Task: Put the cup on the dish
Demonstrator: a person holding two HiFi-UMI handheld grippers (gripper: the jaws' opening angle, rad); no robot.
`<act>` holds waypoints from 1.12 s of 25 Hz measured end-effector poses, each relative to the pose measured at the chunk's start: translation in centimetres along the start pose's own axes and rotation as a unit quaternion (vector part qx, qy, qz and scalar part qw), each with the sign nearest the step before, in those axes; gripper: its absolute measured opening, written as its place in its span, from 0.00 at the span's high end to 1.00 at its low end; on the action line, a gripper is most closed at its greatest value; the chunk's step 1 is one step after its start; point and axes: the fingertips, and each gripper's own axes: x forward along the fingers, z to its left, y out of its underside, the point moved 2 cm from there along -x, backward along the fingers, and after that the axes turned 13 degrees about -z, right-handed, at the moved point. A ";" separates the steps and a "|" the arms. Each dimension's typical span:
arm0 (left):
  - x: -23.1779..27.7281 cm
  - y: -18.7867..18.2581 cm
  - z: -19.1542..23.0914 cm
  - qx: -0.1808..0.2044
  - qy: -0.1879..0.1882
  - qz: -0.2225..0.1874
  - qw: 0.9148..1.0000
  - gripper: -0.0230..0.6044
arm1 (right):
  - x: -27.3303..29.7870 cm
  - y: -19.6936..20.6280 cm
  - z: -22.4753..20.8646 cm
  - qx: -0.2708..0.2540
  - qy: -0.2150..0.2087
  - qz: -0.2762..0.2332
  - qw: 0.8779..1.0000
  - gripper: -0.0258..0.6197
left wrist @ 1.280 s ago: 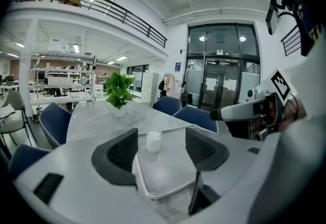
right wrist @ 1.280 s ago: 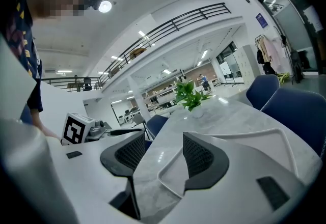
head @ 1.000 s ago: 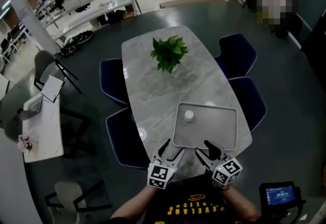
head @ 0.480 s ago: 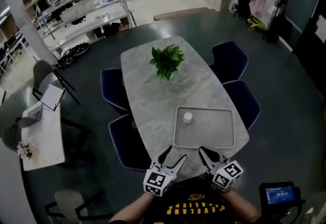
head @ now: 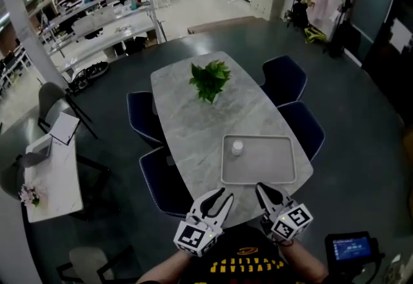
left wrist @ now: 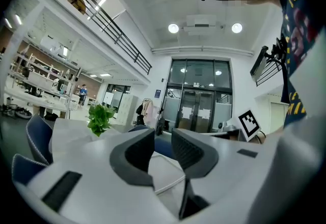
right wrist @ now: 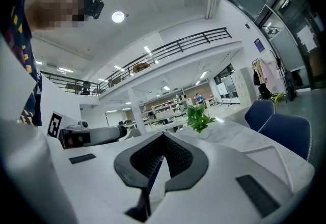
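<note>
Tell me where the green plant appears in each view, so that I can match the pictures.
Head view: the plant is at upper centre, on the far end of the table.
Left gripper view: plant left of centre.
Right gripper view: plant slightly right of centre.
Shared landmark: that marble table.

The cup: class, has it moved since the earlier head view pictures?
No. The cup stands in the same far-left corner of the tray as before, close to the same rim.

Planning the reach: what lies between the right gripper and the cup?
Only bare tray surface between the right gripper and the cup; the head view shows it.
</note>
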 end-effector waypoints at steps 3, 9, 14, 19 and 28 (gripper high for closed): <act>-1.1 0.1 -0.5 -0.008 0.010 -0.002 1.000 0.85 | -0.3 0.1 1.6 -0.003 0.001 0.006 1.000 0.95; -2.4 0.5 -1.5 -0.033 0.020 0.001 0.999 0.88 | -1.4 0.4 4.0 -0.007 0.002 0.015 1.000 0.95; -1.7 1.0 -3.0 -0.035 0.025 0.004 0.999 0.88 | -2.4 0.1 4.7 -0.014 0.002 0.005 1.000 0.95; -1.2 1.3 -4.6 -0.030 0.022 0.008 0.999 0.88 | -3.9 -0.2 4.7 -0.042 0.004 -0.002 0.999 0.95; 0.3 2.2 -9.1 -0.017 0.012 0.028 0.999 0.88 | -7.7 -1.7 3.1 -0.048 -0.007 0.004 0.999 0.95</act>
